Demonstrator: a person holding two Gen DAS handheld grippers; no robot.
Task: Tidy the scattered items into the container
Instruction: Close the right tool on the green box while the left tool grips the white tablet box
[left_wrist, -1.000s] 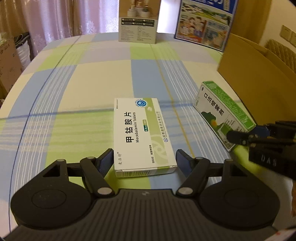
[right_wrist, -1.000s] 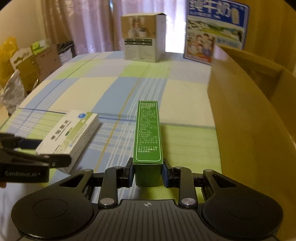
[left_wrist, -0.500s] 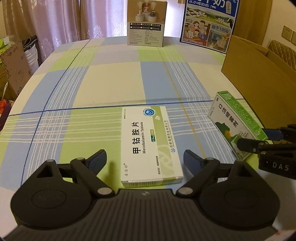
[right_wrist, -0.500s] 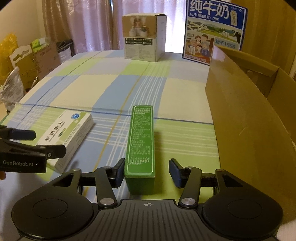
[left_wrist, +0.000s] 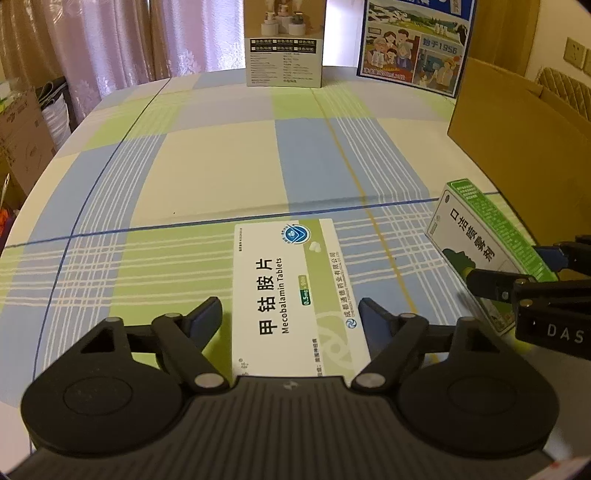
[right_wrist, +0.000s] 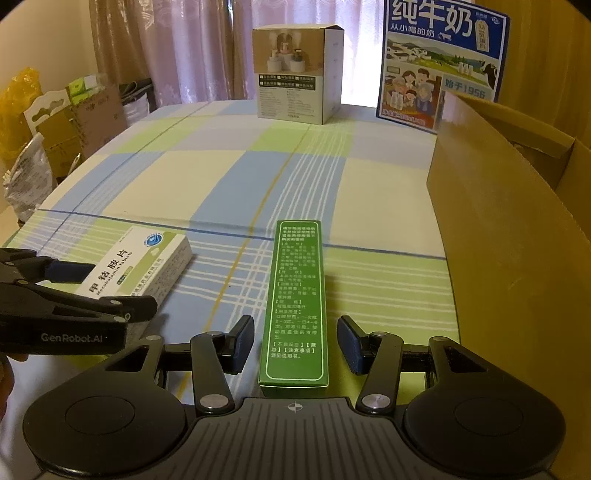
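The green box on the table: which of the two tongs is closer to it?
The right tongs. Their open fingers sit on either side of the green box, not touching it. The left tongs are off to its left, straddling the white tablet box.

Glossy printed card tablet box (left_wrist: 295, 291), matt brown cardboard container (right_wrist: 509, 236), woven checked tablecloth (left_wrist: 221, 166).
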